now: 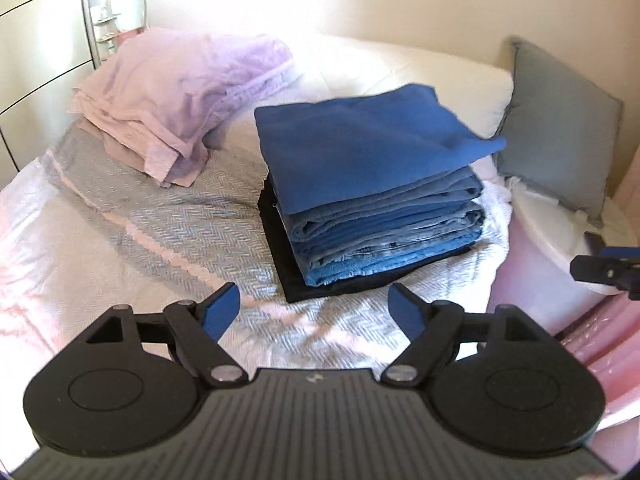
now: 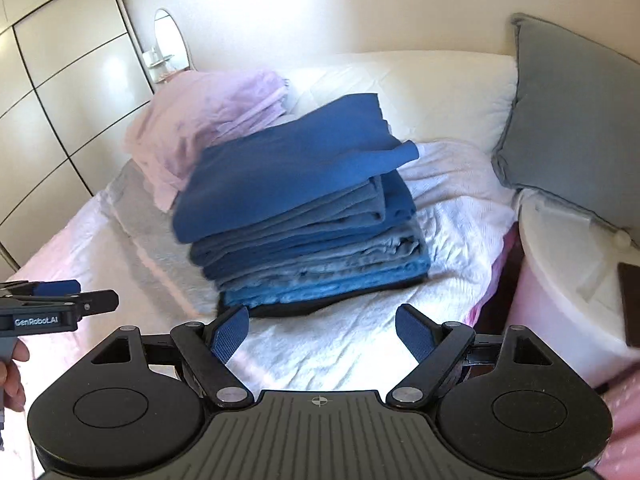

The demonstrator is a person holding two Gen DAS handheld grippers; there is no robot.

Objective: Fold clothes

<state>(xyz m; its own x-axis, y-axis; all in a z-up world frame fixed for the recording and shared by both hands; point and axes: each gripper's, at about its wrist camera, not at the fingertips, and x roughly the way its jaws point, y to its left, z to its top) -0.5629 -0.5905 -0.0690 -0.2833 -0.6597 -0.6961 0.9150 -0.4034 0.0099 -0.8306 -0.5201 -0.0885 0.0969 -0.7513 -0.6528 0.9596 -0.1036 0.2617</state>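
On the bed [image 1: 132,240], the folded blue stack [image 1: 372,196] stands complete; left gripper [image 1: 316,310] and right gripper [image 2: 322,334] both gape empty. Next, judged: fetch the unfolded pink heap [image 1: 180,100].

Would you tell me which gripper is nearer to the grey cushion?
Right. The right gripper hangs open beside the white table below the grey cushion; the left gripper is further left, facing the folded blue stack.

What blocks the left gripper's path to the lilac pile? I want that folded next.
Nothing visible: only bare bedspread lies between the open left gripper and the lilac pile. The blue stack sits off to the right.
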